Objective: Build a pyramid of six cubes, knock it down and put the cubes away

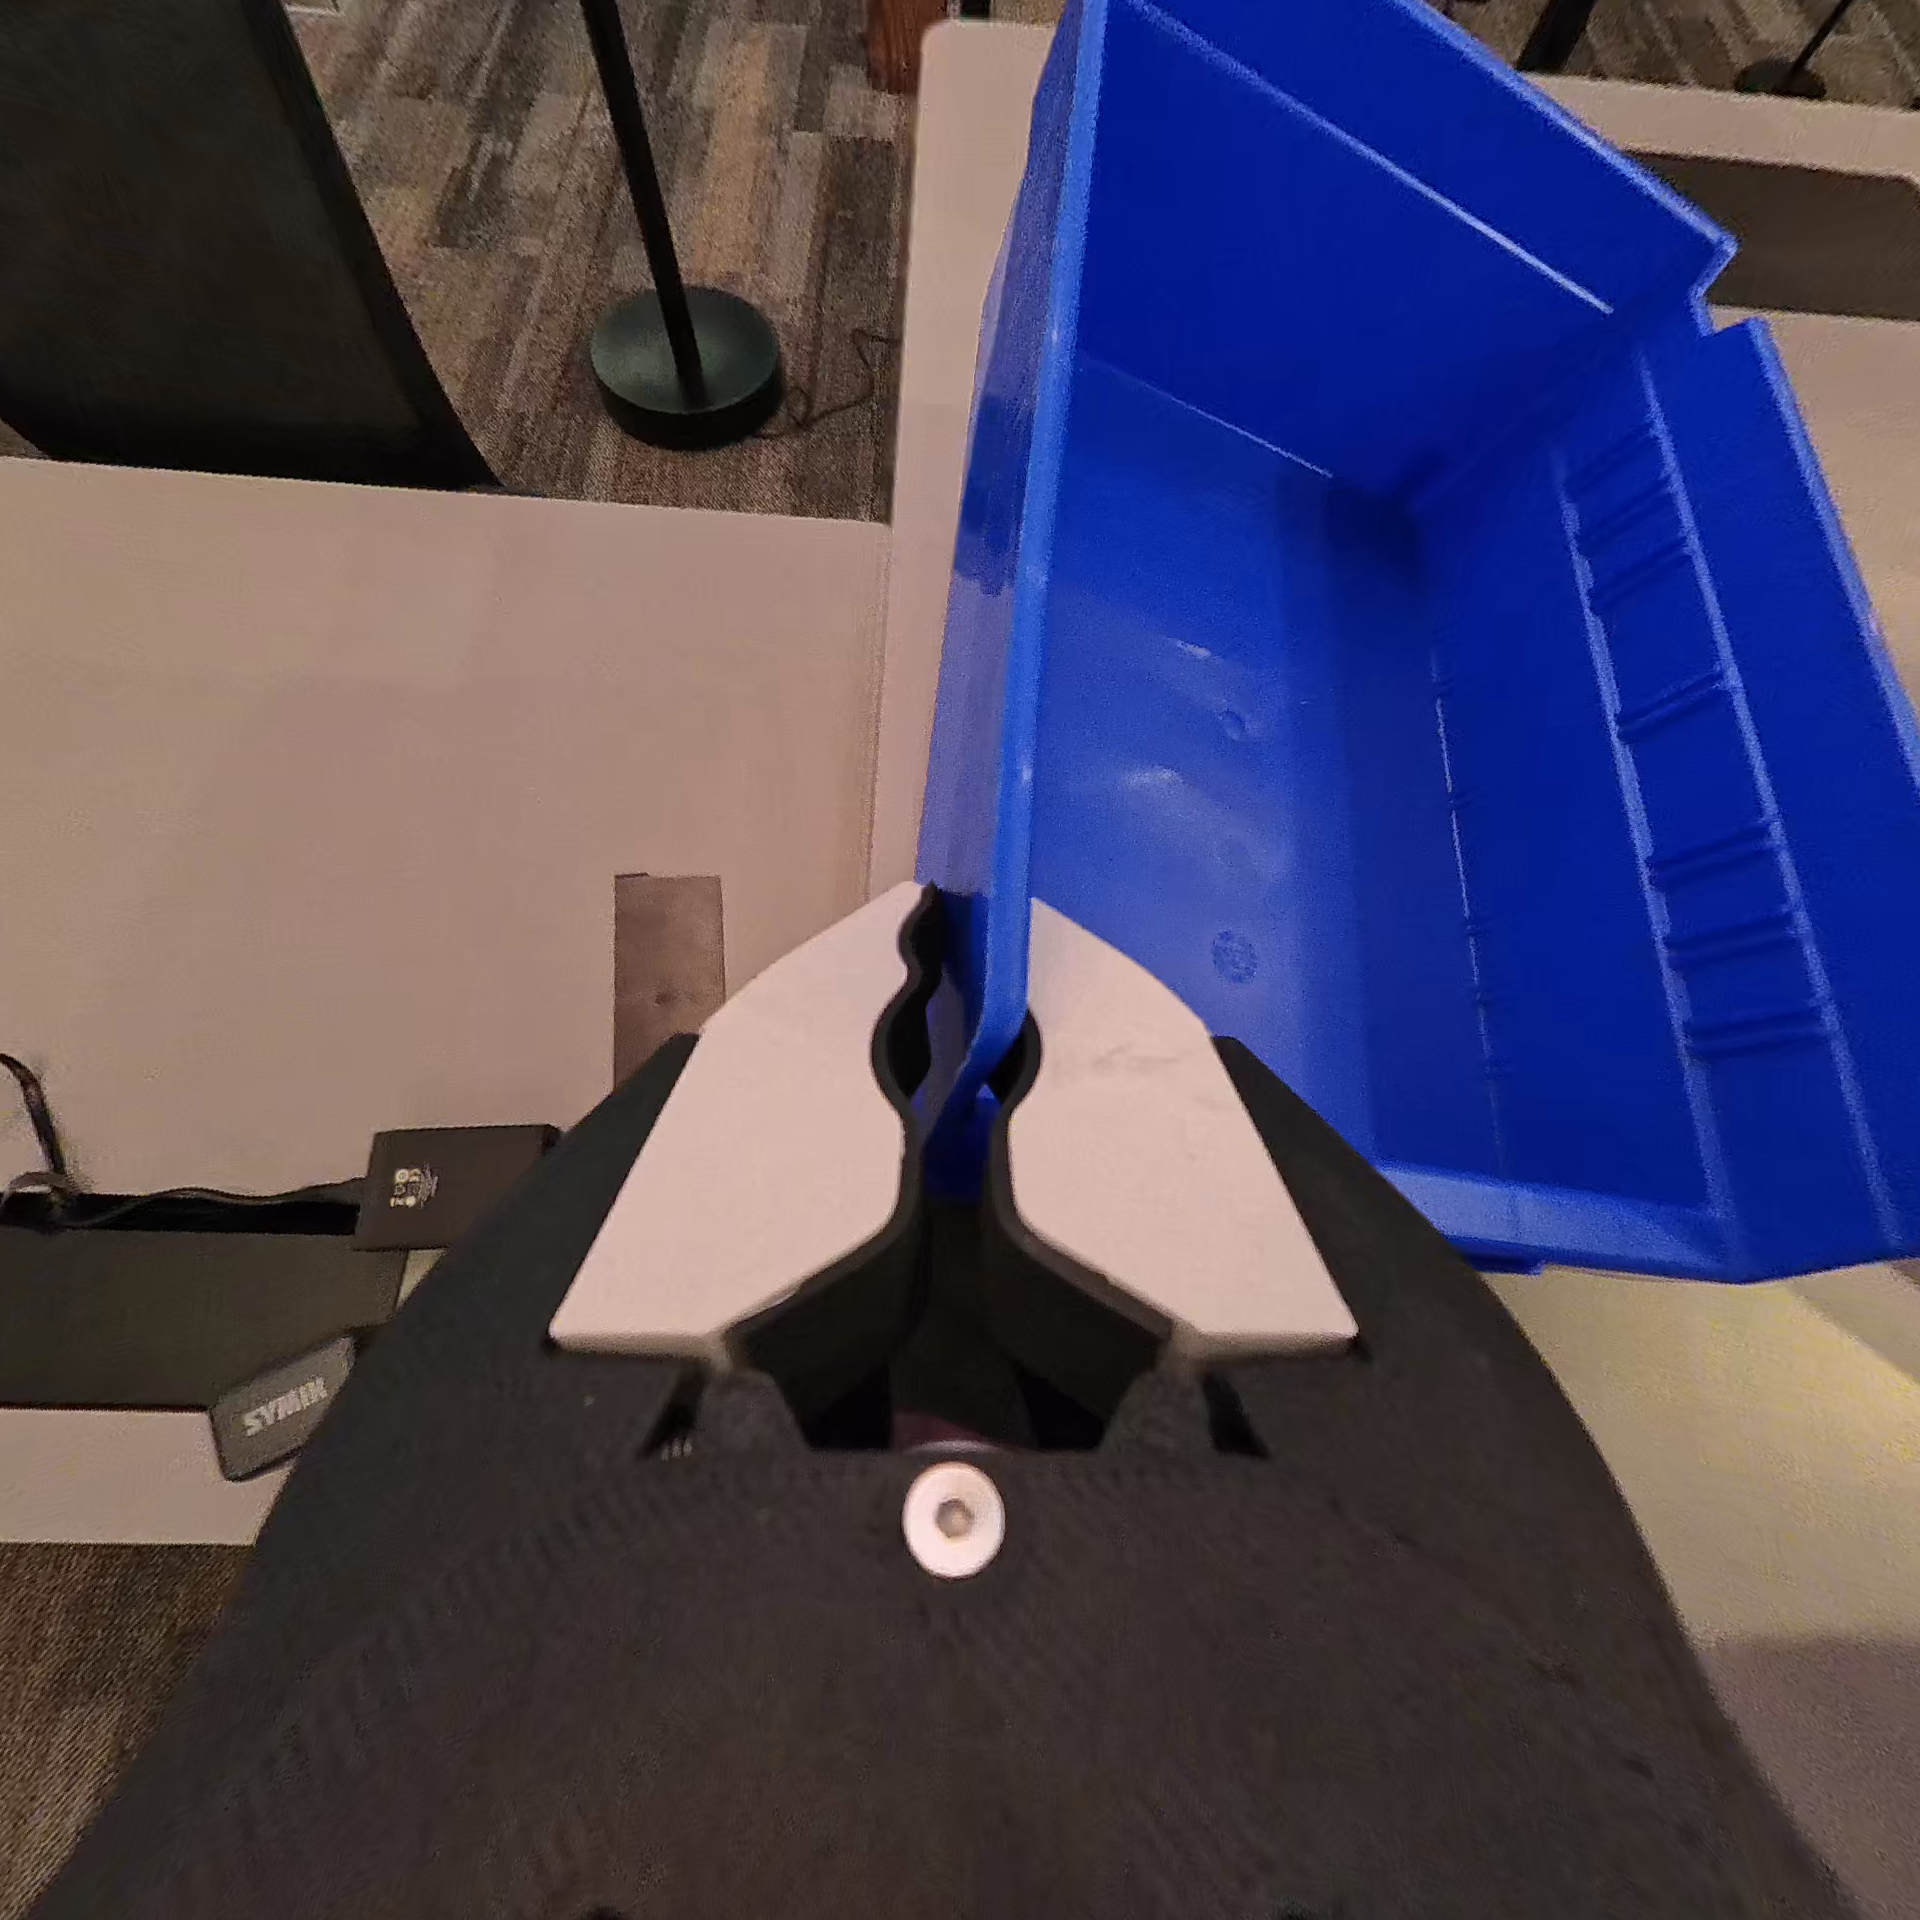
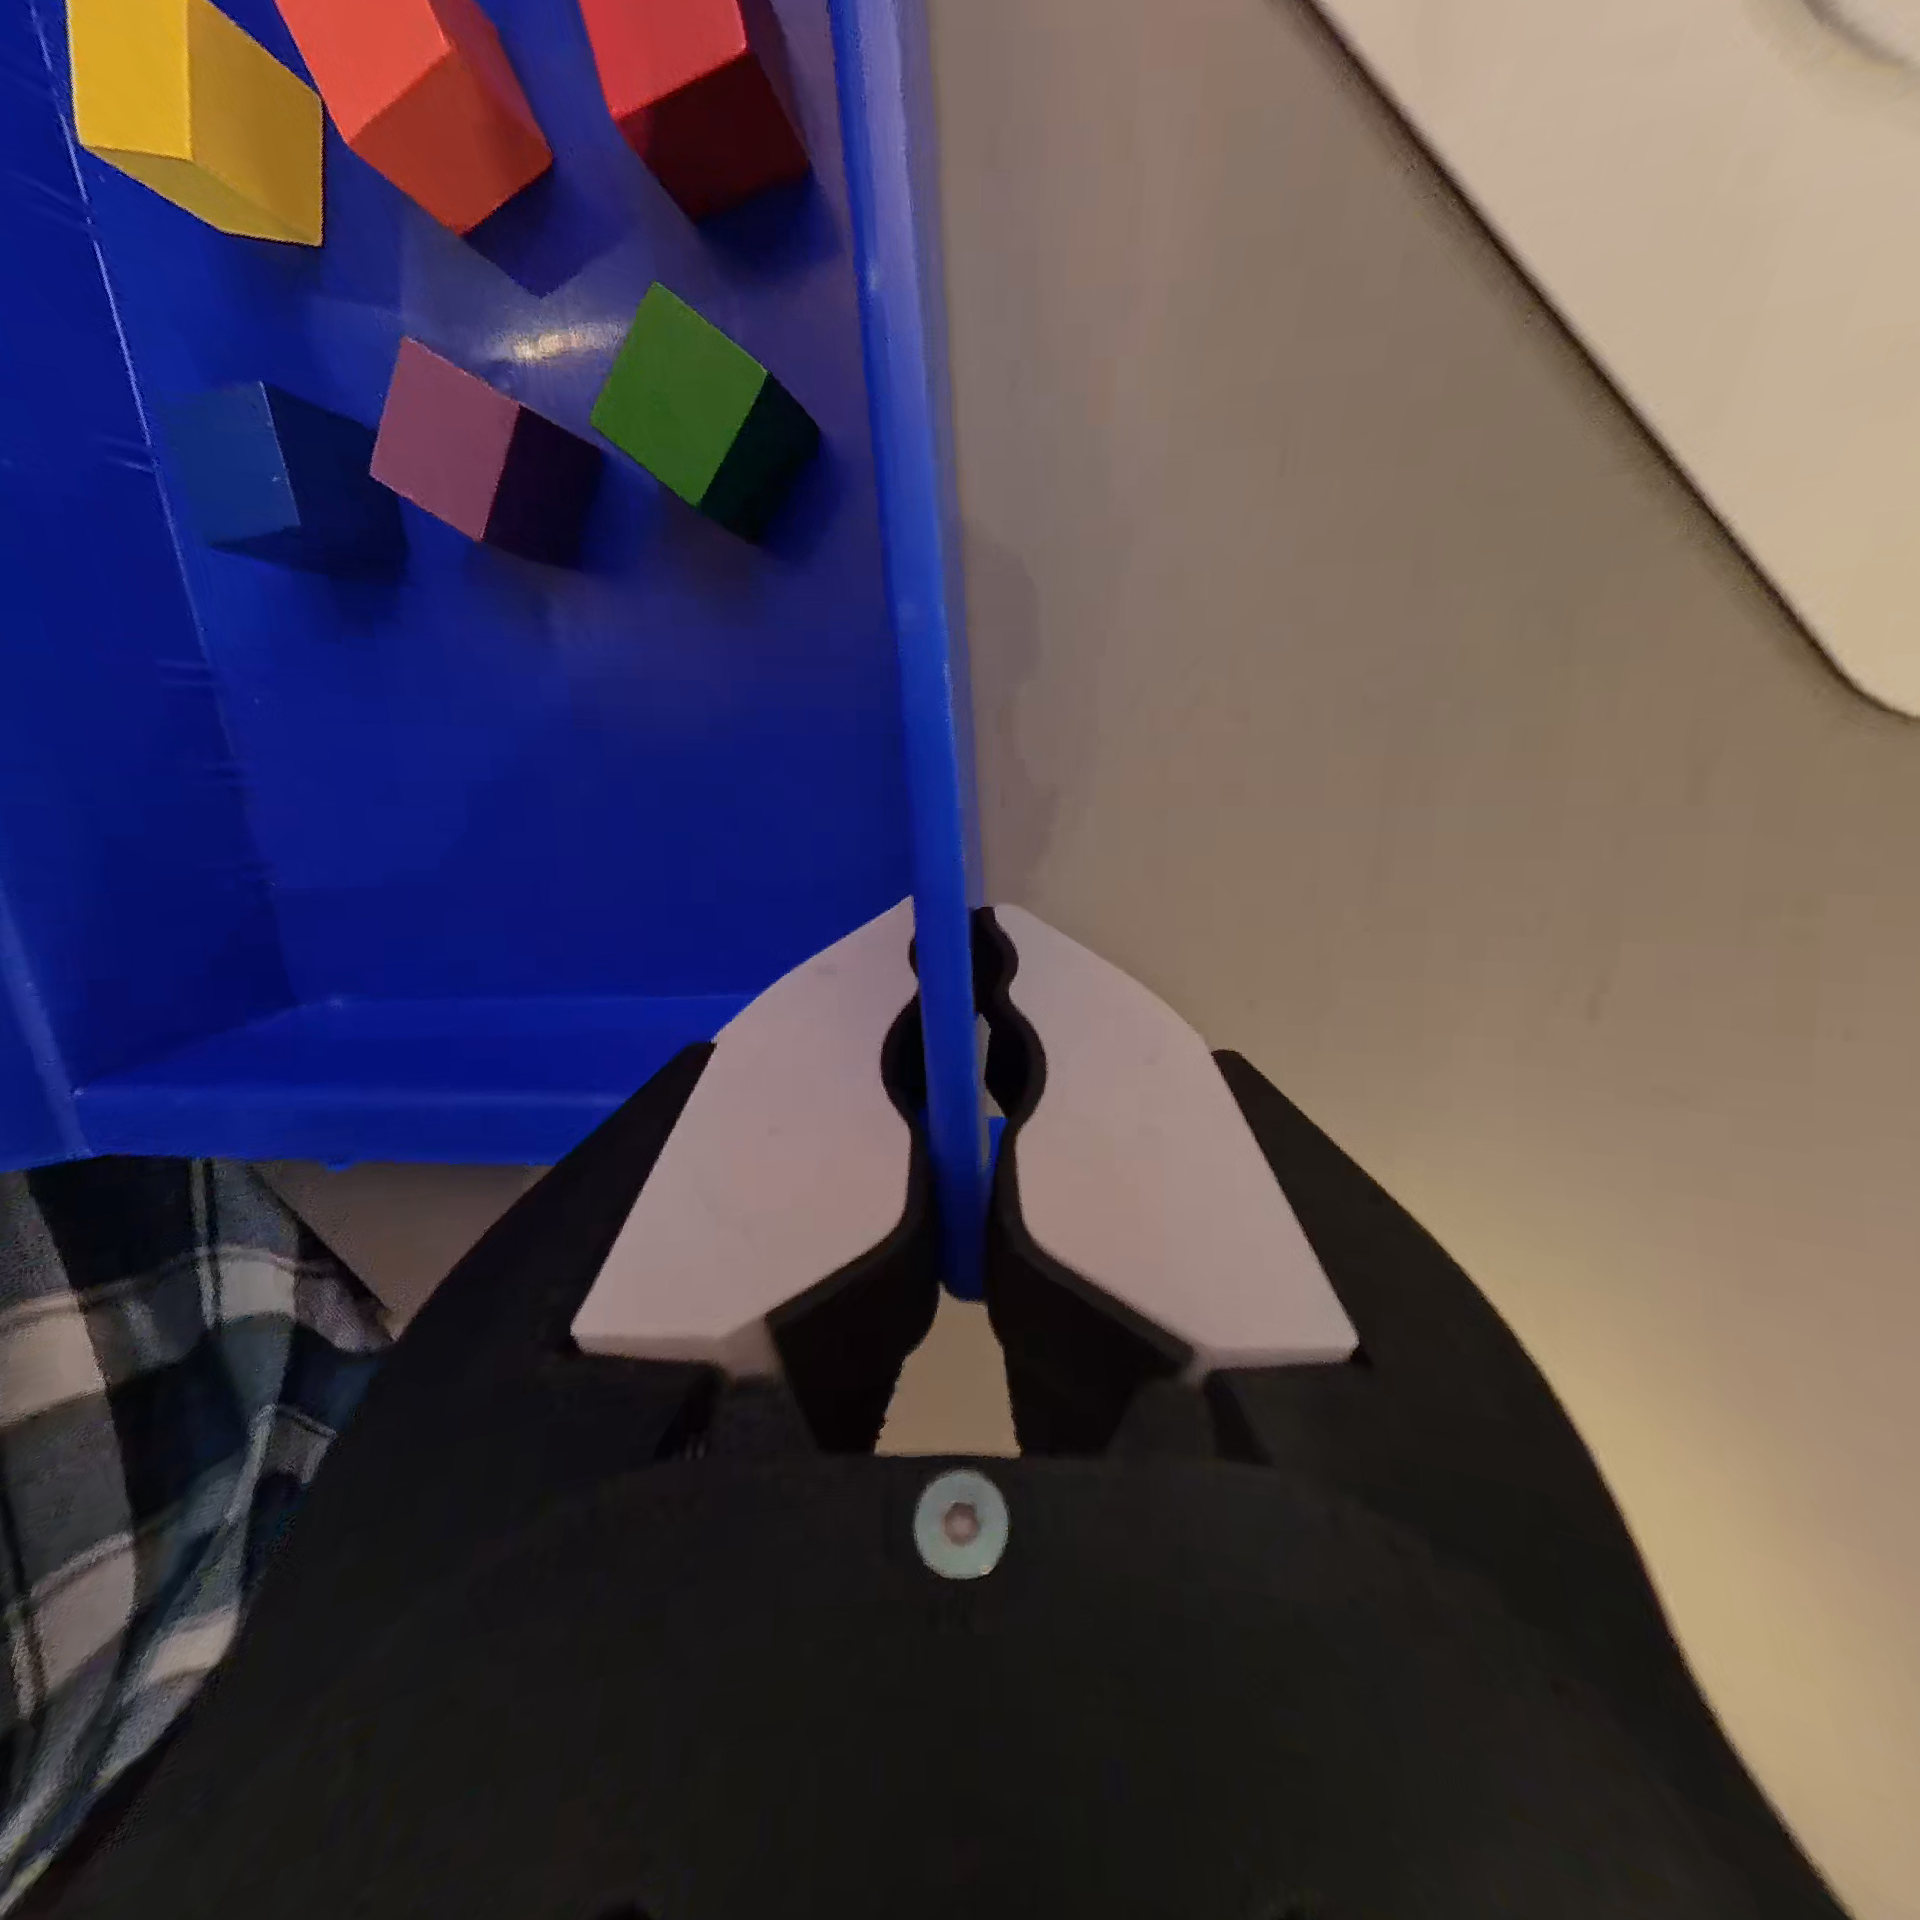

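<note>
Cubes (image 2: pixel 488 447): all six sat in the blue bin (image 2: pixel 468 779), ahead-left of the right claw (image 2: pixel 951 997); both claws, left (image 1: pixel 971 997) too, were clamped on its rim. Looked nearly finished.

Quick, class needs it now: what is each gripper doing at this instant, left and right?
Left gripper: closed on the left wall of the blue bin.
Right gripper: closed on the bin's right wall, six cubes inside.

The right gripper (image 2: pixel 951 997) pinches the side wall of the blue bin (image 2: pixel 520 790). Inside lie six cubes: yellow (image 2: pixel 197 125), orange (image 2: pixel 416 104), red (image 2: pixel 696 94), blue (image 2: pixel 260 468), purple (image 2: pixel 468 447), green (image 2: pixel 696 416).
</note>
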Demonstrator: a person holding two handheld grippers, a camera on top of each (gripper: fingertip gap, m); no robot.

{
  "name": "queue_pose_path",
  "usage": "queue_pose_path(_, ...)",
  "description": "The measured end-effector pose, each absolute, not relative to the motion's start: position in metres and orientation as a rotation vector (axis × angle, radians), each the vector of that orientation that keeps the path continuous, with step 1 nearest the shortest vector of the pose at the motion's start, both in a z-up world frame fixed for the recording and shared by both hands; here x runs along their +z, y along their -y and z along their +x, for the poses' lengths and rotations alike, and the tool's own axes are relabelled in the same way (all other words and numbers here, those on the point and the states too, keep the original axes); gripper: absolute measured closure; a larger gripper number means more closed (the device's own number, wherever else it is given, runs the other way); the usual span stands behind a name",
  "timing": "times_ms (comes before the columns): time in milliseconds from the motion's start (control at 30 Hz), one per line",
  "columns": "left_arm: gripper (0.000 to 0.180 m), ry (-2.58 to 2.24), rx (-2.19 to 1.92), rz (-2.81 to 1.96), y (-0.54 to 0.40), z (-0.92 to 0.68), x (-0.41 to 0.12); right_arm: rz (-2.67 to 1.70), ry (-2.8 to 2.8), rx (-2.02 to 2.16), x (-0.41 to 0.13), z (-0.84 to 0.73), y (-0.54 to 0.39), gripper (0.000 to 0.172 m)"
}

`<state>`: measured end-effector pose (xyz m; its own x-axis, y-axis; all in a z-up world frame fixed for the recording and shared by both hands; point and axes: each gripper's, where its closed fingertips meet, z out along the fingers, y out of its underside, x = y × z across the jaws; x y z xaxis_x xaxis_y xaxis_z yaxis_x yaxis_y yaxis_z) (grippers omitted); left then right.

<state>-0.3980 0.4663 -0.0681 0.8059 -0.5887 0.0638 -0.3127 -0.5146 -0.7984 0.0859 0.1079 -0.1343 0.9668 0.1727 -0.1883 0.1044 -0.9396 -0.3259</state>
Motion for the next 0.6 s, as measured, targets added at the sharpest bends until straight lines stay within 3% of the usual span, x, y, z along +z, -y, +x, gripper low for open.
queue_pose_path(333, 0.174, -0.604, -0.392, -2.101, -0.501, -0.415, -0.051, -2.769, 0.073, 0.281, -0.134, 0.057, -0.171, 0.167)
queue_pose_path(467, 0.174, -0.599, -0.4, -2.105, -0.509, -0.414, -0.05, -2.667, 0.176, 0.234, -0.117, 0.049, -0.181, 0.142)
queue_pose_path(600, 0.174, -0.595, -0.39, -2.105, -0.513, -0.415, -0.047, -2.437, 0.719, 0.067, -0.066, 0.034, -0.17, 0.116)
